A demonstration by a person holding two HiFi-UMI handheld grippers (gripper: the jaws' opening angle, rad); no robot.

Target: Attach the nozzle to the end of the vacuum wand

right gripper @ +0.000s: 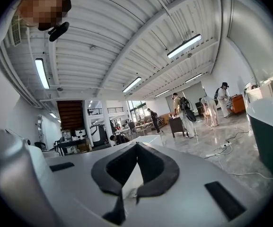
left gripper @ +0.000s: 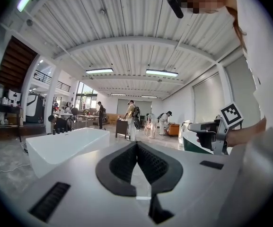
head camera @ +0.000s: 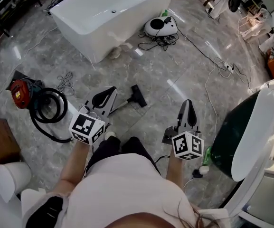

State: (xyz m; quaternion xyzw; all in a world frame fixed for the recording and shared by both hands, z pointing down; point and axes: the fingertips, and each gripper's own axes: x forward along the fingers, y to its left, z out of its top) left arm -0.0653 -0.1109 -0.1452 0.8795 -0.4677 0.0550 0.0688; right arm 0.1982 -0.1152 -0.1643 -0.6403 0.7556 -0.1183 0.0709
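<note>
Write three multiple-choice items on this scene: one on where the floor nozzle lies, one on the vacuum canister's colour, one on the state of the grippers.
1. The black floor nozzle lies:
A) on the floor ahead of the person
B) on a shelf
C) in a sink

2. The vacuum canister is:
A) blue
B) red
C) yellow

3. The left gripper and right gripper are:
A) both shut and empty
B) both wide open
C) each clamped on a cable

Answers:
1 A, it rests on the polished floor.
2 B, its body is red.
3 A, each gripper view shows the jaws together with nothing between them.
</note>
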